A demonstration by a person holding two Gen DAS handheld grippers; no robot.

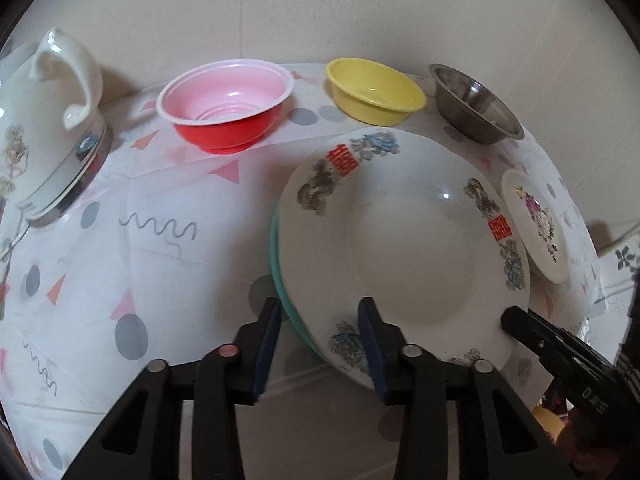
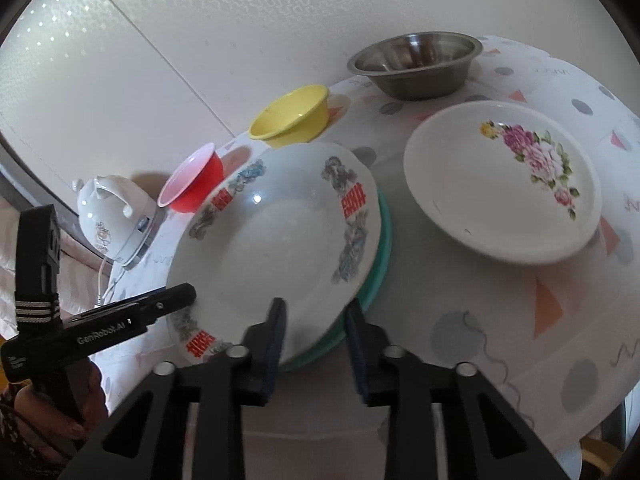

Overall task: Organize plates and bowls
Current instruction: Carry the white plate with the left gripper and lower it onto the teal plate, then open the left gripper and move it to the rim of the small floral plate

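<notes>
I have both claws at the near rim of the big white plate with red characters and dragon prints (image 1: 400,232), which sits on top of a teal plate (image 1: 280,280) near the middle of the counter (image 1: 160,264). My left claw (image 1: 320,344) straddles the near-left rim of that stack: one pad lies over the white plate's face, the other outside the teal edge. Its fingers stand apart and I cannot see either pad pressing, so I read it as not gripping. My right claw (image 2: 316,344) straddles the opposite side of the near rim in the same way, one pad over the white plate and one beyond the teal edge, with a gap visible at the pads; no squeeze that I can make out.

In the left wrist view the right claw's black tip touches or nearly touches the white plate's rim at lower right.

Just beside the stack, toward the counter's right edge, lies a smaller white plate with pink roses (image 2: 504,184), apart from the stack. Along the counter's far edge by the wall stand three bowls in a row: a red bowl with a pale pink inside (image 1: 228,104), a yellow bowl (image 1: 376,92) and a steel bowl (image 1: 476,104). A white electric kettle (image 1: 48,120) stands at the far left corner.
</notes>
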